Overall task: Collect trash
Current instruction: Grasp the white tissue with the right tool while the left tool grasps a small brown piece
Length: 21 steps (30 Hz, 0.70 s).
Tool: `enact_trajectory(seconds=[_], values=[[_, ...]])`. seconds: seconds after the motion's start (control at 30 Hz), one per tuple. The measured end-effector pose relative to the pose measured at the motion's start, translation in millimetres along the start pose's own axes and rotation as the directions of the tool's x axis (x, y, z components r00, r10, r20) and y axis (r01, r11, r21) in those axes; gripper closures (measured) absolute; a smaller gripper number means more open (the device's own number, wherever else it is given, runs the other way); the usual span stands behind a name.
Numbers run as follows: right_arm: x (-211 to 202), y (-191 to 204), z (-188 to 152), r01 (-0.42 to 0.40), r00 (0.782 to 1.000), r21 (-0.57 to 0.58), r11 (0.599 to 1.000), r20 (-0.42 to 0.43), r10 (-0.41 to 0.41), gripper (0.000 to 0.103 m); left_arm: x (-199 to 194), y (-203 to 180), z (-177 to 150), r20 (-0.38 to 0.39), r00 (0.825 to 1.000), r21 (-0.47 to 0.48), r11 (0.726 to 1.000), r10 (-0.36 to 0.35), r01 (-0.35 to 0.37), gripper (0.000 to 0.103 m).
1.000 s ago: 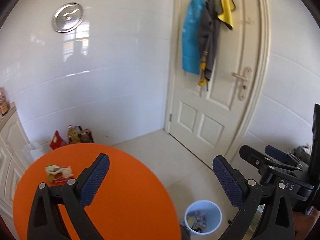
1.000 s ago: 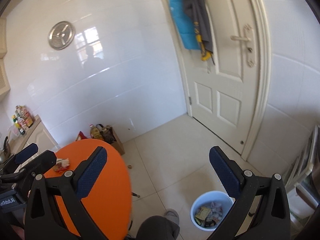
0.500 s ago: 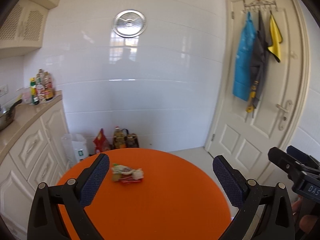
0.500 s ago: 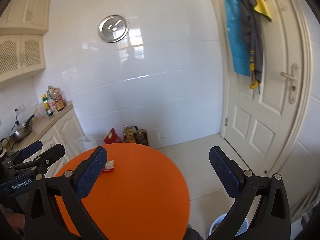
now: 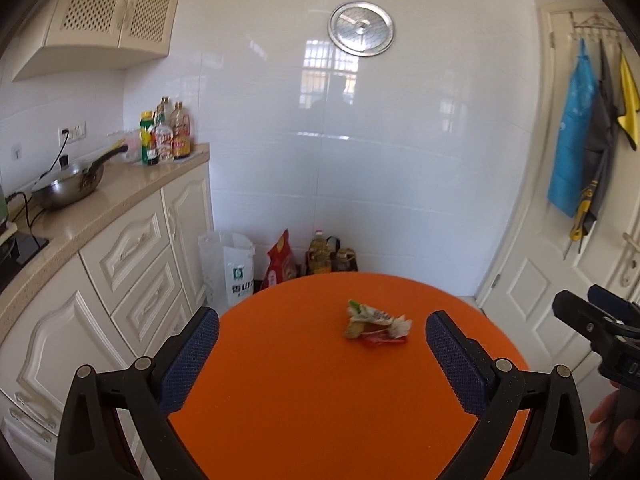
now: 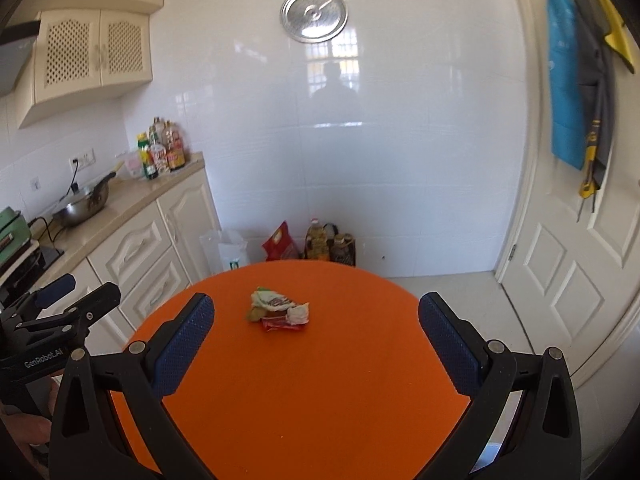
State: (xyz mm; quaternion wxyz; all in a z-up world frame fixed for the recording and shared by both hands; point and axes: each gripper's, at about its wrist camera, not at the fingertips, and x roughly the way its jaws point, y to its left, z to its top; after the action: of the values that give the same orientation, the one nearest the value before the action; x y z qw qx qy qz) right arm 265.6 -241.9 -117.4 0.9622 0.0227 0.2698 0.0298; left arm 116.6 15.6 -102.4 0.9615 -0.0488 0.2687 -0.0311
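The small heap of wrappers (image 6: 280,310) is seen lying on the round orange table (image 6: 320,400), long axis crosswise, ahead of both spread, empty grippers, right of centre for the left gripper (image 5: 322,354) and left of centre for the right gripper (image 6: 316,344).

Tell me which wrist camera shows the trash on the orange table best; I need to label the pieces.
The right wrist view: the wrapper pile looks sharper there, with separate wrappers distinguishable. The left wrist view shows the same pile unobstructed but blurrier.
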Motion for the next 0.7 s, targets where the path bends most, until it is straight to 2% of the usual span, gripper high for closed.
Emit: enact_trajectory(seconds=[0.23,0.47,0.6,0.7], values=[[97,6,-17,-0.025,0.987,-0.036,0.999,-0.157,0.019,0.000,95,-16,21,-0.107,0.994,-0.011,1.000,0.010,-0.012,0.001],[202,4,-37,-0.016,0.949,-0.062,0.998,-0.314,-0.004,0.000,212,-40,46,-0.222,0.975,0.015,1.000,0.005,-0.002,0.001],[252,0,-51,-0.038,0.920,-0.061,0.997,-0.392,0.011,0.010,280,-47,57,-0.289,0.957,0.011,1.000,-0.012,0.016,0.001],[272,0,-55,-0.052,0.910,-0.053,0.997,-0.413,0.026,0.011,317,-49,64,-0.323,0.946,0.001,1.000,-0.023,0.025,0.001]])
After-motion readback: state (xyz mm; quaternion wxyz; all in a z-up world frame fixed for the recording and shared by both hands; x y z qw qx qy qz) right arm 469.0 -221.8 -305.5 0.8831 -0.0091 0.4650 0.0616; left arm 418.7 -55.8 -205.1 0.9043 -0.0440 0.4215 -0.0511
